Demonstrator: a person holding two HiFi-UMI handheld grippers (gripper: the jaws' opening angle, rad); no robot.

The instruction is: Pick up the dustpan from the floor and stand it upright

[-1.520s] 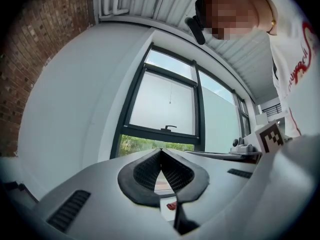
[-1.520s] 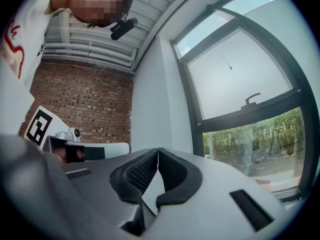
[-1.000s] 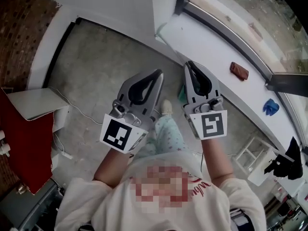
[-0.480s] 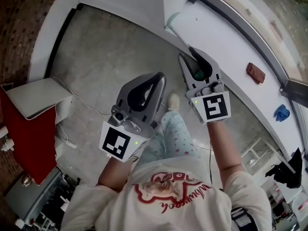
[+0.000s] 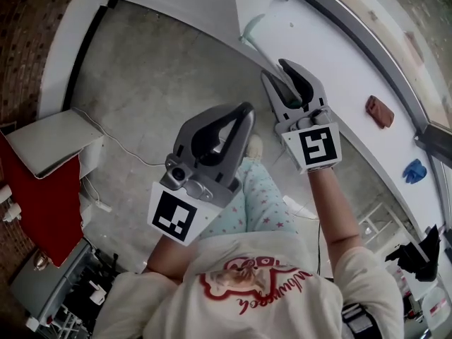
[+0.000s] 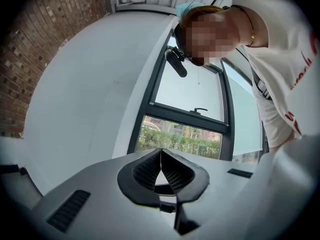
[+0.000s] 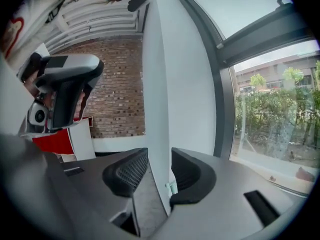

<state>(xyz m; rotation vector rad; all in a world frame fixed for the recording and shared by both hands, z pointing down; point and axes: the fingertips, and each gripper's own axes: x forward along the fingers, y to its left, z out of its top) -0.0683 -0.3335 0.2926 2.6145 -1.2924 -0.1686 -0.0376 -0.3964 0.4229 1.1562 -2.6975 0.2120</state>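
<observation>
Much grey floor (image 5: 148,83) beneath left gripper (image 5: 245,110), between white skirting (image 5: 58,69) and window ledge (image 5: 332,55).

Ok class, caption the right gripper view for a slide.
Right gripper, jaws opening and empty, faces a white pillar beside a window.

No words, numbers or brand names can be read with certainty. Red script lettering is printed on the person's white shirt (image 5: 263,288). It is seen upside down in the head view and cannot be made out. A black-and-white square pattern is carried on the left marker cube (image 5: 174,217) and another on the right marker cube (image 5: 319,147) — coded markers, not letters.
</observation>
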